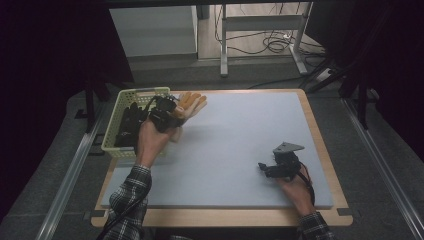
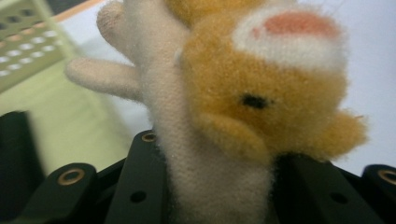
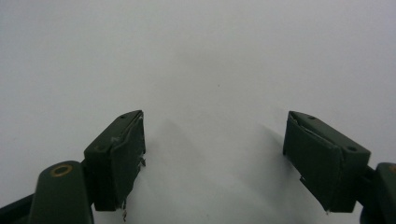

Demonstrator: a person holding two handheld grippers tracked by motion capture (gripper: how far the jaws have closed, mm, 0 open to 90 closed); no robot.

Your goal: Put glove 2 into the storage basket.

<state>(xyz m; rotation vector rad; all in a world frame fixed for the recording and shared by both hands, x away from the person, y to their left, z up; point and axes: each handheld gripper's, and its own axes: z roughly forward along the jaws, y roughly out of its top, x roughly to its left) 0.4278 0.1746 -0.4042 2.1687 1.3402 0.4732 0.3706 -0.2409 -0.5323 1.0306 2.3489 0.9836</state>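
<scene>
Gripping plush toy point(image 2: 219, 107), left gripper point(image 1: 167, 116) seemingly.

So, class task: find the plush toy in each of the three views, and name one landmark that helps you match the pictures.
High view: the plush toy is upper left, clamped in the left gripper, beside the basket.
Left gripper view: it takes up the middle, between the black jaws.
Right gripper view: not in it; open jaws over the mat.
Shared landmark: the pale grey mat, in all three.
</scene>
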